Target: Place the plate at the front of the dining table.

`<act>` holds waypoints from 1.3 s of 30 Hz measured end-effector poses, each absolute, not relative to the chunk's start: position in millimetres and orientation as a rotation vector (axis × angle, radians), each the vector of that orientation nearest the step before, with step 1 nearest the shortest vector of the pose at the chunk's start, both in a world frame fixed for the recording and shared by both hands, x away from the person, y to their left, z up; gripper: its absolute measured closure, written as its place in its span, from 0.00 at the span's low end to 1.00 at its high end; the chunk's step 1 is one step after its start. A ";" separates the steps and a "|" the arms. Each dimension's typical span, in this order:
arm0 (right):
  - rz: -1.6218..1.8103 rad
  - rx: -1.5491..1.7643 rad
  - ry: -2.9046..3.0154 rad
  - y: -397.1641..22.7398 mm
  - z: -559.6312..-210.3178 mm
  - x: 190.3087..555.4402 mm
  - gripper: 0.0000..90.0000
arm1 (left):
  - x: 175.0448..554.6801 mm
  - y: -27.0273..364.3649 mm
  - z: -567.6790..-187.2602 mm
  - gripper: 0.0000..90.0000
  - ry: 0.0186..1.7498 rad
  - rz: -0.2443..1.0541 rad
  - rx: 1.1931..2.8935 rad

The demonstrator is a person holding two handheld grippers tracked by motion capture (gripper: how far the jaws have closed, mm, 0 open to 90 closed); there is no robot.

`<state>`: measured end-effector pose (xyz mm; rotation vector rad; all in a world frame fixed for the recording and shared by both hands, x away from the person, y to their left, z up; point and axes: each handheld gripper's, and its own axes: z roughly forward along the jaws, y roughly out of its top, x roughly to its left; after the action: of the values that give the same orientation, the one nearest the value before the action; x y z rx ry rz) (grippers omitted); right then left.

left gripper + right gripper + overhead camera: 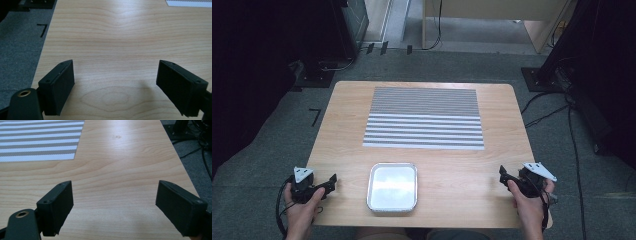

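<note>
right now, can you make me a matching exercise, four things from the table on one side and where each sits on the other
Things:
1. tray
2. striped mat
3. left gripper
4. right gripper

Places:
A. far half of the table, centred
B. near right corner, jaws wide apart over bare wood
C. near edge, middle, between the two grippers
D. near left corner, jaws wide apart over bare wood

Pairs: 1-C, 2-A, 3-D, 4-B
</note>
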<state>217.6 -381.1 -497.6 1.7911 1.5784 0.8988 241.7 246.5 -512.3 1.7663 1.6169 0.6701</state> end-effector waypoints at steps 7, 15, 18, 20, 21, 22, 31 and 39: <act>0.934 1.783 1.582 -371.9 -491.9 217.2 0.16 | 239.7 239.7 -508.4 0.17 1.596 0.672 1.758; 0.959 1.773 1.593 -361.8 -488.0 216.2 0.16 | 238.6 232.1 -507.7 0.17 1.573 0.670 1.769; 0.965 1.767 1.595 -357.5 -486.1 215.4 0.16 | 238.1 229.6 -507.1 0.17 1.567 0.671 1.774; 0.968 1.759 1.599 -354.6 -485.3 215.4 0.16 | 237.8 227.3 -507.1 0.17 1.562 0.669 1.776; 0.968 1.757 1.602 -353.4 -485.1 215.4 0.16 | 237.7 225.9 -506.9 0.17 1.557 0.667 1.781; 0.970 1.754 1.606 -351.3 -485.0 215.5 0.16 | 237.6 224.8 -506.9 0.17 1.555 0.666 1.780; 0.986 1.731 1.634 -338.4 -483.7 215.4 0.16 | 236.6 214.0 -504.3 0.17 1.543 0.629 1.763; 1.008 1.710 1.657 -326.2 -481.9 215.0 0.16 | 235.3 207.1 -503.5 0.17 1.520 0.599 1.774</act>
<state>215.0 -326.2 -481.9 1.7104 1.6571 1.0083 235.3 207.1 -503.5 1.7740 1.5197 0.5993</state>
